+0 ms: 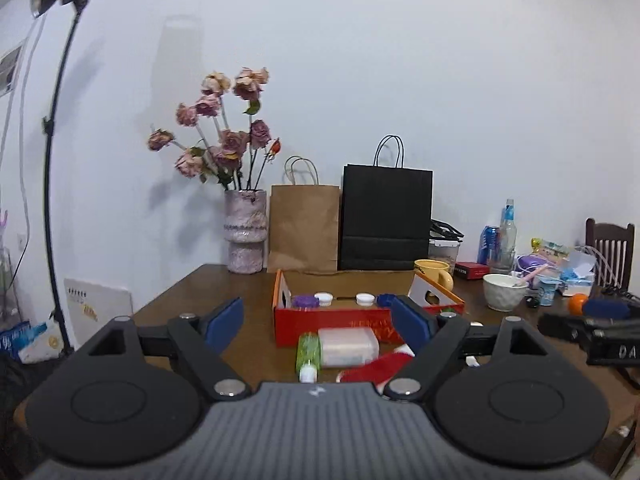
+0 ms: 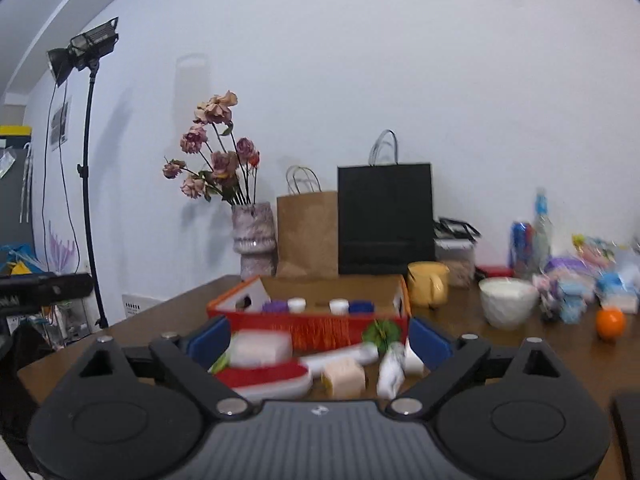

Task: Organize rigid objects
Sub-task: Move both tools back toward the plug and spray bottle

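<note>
An open red cardboard box (image 1: pixel 344 320) (image 2: pixel 320 330) sits mid-table and holds several small jars with purple, white and blue lids (image 1: pixel 323 298) (image 2: pixel 297 304). In front of it lie a clear plastic case (image 1: pixel 347 346) (image 2: pixel 261 347), a green bottle with a white cap (image 1: pixel 308 354), a red and white dish (image 2: pixel 266 379), a beige block (image 2: pixel 345 376), a white tube (image 2: pixel 340 357) and a white packet (image 2: pixel 390 374). My left gripper (image 1: pixel 320 326) is open and empty, above these items. My right gripper (image 2: pixel 320 344) is open and empty, above them too.
A vase of dried roses (image 1: pixel 245 236), a brown bag (image 1: pixel 305 232) and a black bag (image 1: pixel 386 218) stand at the back. A yellow mug (image 2: pixel 428 283), white bowl (image 2: pixel 507 306), orange (image 2: pixel 610 323) and cluttered packets lie right. A light stand (image 2: pixel 86 176) is left.
</note>
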The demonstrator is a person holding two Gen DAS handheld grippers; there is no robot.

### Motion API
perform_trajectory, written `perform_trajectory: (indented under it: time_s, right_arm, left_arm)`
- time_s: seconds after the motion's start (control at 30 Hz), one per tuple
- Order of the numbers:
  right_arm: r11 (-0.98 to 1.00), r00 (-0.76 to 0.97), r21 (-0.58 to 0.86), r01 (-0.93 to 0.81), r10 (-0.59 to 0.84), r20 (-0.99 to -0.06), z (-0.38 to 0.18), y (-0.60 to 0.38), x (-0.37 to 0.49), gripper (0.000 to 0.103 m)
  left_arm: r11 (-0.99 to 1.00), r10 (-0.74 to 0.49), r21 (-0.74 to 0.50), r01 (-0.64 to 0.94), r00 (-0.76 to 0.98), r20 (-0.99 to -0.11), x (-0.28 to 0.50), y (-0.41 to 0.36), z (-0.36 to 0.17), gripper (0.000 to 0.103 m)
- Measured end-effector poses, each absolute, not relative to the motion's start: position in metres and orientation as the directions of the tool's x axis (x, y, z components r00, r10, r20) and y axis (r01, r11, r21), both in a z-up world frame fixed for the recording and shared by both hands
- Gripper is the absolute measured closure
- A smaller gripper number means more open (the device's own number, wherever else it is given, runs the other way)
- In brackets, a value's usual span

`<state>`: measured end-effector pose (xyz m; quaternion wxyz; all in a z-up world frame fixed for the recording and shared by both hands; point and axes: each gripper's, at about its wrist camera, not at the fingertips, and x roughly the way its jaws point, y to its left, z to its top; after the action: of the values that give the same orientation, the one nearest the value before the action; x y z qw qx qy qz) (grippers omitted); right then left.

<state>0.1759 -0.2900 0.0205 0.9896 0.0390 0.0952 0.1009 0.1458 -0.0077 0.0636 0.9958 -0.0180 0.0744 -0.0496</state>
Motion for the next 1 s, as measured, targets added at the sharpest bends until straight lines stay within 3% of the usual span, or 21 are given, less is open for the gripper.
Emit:
perform_trajectory:
  time_s: [0.13,0.3,0.6,1.0]
  right_arm:
    - [0.965,0.951,0.168,-0.203,0.235,-0.2,0.005,-0.289,0.129,0.001]
    - [0.966,0.95,0.135,-0.22,0.244,-0.194,-0.004,-0.275,0.104,0.001]
    - [0.968,0.952,0.17,-0.186,0.22,-0.215,-0.018,-0.28,0.127,0.001]
    - [0.98,0.937,0.146,-0.135,0.174,-0.303,-0.034,-0.317,0.214,0.008]
  left_arm:
    - [0.995,-0.102,-0.012,0.102,0.983,-0.152,0.103,-0.006,0.052,0.017]
    - [0.99,-0.126,0.043,0.137,0.974,-0.188,0.085,-0.014,0.033,0.015]
    - [0.99,-0.134,0.005,0.14,0.955,-0.266,0.115,-0.016,0.016,0.015]
    - [0.975,-0.212,-0.015,0.22,0.915,-0.342,0.215,-0.064,-0.001,0.015]
